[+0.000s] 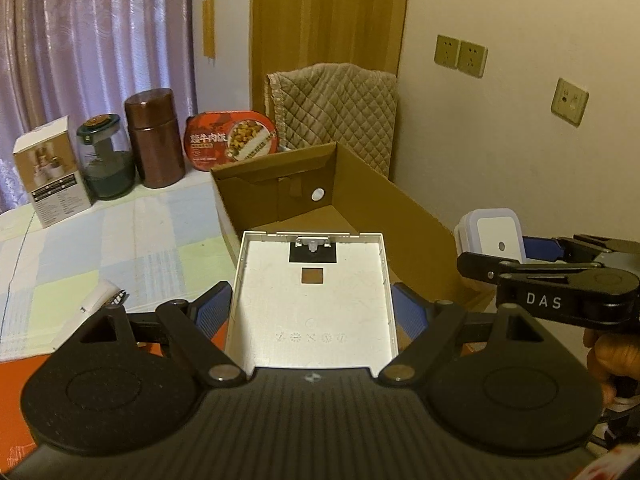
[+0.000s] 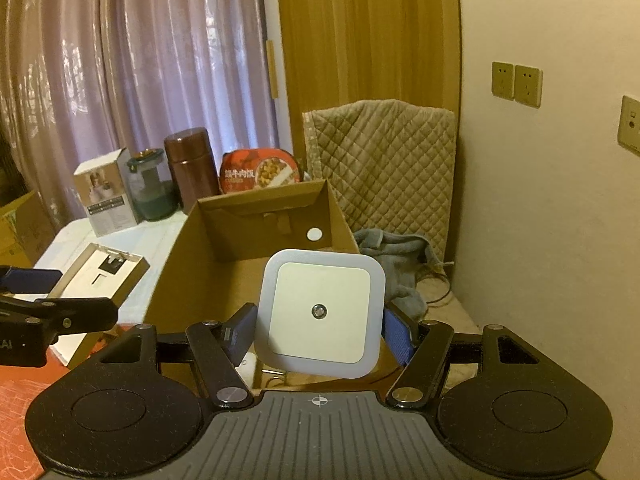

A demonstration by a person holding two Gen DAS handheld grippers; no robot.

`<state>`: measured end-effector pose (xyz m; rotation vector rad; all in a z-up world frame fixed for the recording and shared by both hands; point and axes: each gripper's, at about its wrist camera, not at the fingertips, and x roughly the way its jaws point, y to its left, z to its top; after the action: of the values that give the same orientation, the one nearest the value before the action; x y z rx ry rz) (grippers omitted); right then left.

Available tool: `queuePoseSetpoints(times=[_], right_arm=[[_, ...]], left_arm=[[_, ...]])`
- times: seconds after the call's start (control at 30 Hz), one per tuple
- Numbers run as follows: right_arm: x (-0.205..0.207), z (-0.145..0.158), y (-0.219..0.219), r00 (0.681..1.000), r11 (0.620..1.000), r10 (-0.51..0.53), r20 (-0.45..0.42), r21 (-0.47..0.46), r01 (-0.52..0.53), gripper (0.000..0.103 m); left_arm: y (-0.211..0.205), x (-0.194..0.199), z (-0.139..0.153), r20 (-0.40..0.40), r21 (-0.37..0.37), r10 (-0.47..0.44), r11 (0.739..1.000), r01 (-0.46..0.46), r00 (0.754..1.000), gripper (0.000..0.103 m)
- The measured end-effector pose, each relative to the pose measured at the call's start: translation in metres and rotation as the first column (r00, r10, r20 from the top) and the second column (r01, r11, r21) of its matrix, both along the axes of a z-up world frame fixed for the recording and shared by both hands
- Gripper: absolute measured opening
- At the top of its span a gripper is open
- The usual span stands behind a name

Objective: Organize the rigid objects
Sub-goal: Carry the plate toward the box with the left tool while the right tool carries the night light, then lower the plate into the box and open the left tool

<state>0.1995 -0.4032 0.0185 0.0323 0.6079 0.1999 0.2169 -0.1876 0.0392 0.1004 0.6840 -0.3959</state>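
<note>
On the right tool [image 2: 318, 334], marked "DAS", a night light [image 2: 320, 312] sits clamped; left tool [image 1: 310, 312] clamps a tray [image 1: 312, 300].

2 wrist views angled down, close, side by side, sharing cardboard box [image 1: 360, 208]

One open cardboard box [image 2: 256, 276] on desk [image 1: 120, 240]. One white tray-like shell [image 1: 312, 300]. One square white night-light [image 2: 320, 312]. One small printed carton [image 1: 50, 176]. One glass jar [image 1: 106, 160], green lid. One brown canister [image 1: 154, 140]. One red instant-meal bowl [image 1: 230, 138]. One quilted cover [image 2: 384, 168]. One grey cloth [image 2: 396, 256]. Three wall sockets: pair [image 1: 460, 55] side by side, single [image 1: 568, 101] apart. Two tongs: left tongs [image 1: 312, 312], right tongs [image 2: 320, 332]. One small white object [image 1: 102, 298] partly hidden, kind unclear.
</note>
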Motion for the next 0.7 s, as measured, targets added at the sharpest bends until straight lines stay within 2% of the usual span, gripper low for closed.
queuePoseSetpoints(times=[0.33, 0.7], right_arm=[[0.014, -0.016, -0.005, 0.999, 1.0, 0.0, -0.039, 0.0, 0.0, 0.063], [0.022, -0.021, -0.006, 0.999, 1.0, 0.003, -0.046, -0.005, -0.003, 0.063]], left_arm=[[-0.016, 0.015, -0.02, -0.044, 0.035, -0.022, 0.999, 0.023, 0.999, 0.082], [-0.021, 0.025, -0.022, -0.049, 0.032, -0.027, 0.999, 0.029, 0.998, 0.082]])
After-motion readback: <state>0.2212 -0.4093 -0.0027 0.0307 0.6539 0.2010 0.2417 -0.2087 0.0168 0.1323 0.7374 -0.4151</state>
